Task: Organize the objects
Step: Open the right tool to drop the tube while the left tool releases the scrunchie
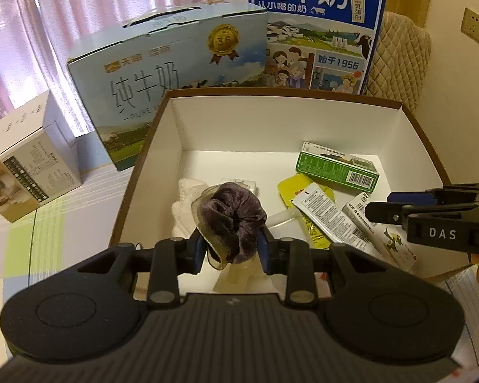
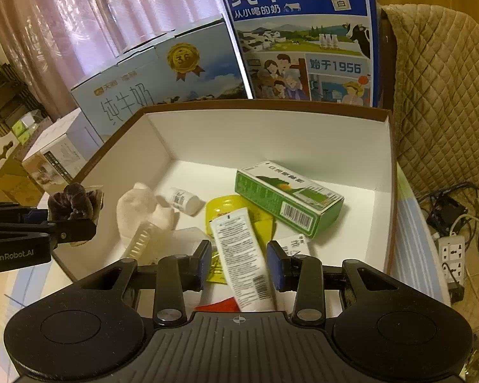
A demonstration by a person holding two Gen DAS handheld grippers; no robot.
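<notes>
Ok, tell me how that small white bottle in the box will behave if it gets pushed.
The small white bottle lies on its side, so it would probably roll. It looks light and likely slides easily on the box floor. The white cloth beside it may stop it.

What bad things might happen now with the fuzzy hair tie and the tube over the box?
1. The left tool pinches the purple scrunchie over the box's near edge; let go now, it might land outside the white box.
2. The white tube sits between the right tool's pads; its smooth body might slip.
3. The two tools are close together, so they might bump.
</notes>
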